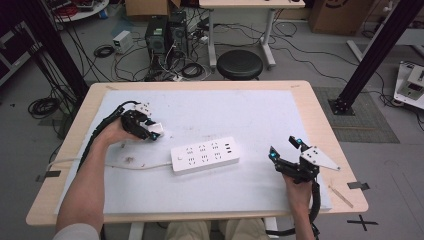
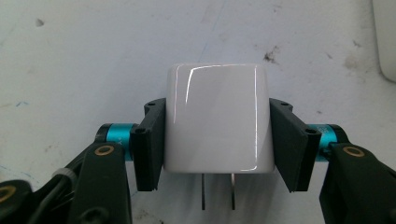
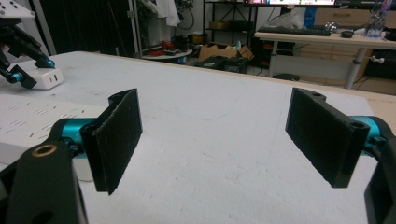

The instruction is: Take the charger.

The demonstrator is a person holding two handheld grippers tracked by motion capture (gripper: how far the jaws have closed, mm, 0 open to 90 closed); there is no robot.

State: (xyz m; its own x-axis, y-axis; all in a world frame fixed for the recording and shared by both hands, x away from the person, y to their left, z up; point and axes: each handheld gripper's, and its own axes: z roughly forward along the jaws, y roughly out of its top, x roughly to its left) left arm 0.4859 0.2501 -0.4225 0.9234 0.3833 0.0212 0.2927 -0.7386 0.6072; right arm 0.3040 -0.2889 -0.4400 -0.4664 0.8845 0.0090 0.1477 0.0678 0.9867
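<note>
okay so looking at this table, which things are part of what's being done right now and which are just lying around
In the job:
- white charger plug, clamped in the left gripper
- white power strip, likely where it goes
- right gripper, open, nothing between its jaws

Just lying about:
- black stool
- computer tower and floor cables
- cardboard boxes

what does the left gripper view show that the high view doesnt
Left gripper view: two metal prongs on the white charger, and the left gripper with its pads pressed on the charger's sides.

High view: the power strip with its cord, the open right gripper, both forearms, and a stool beyond the table.

Both: the charger, the left gripper and the stained white mat.
</note>
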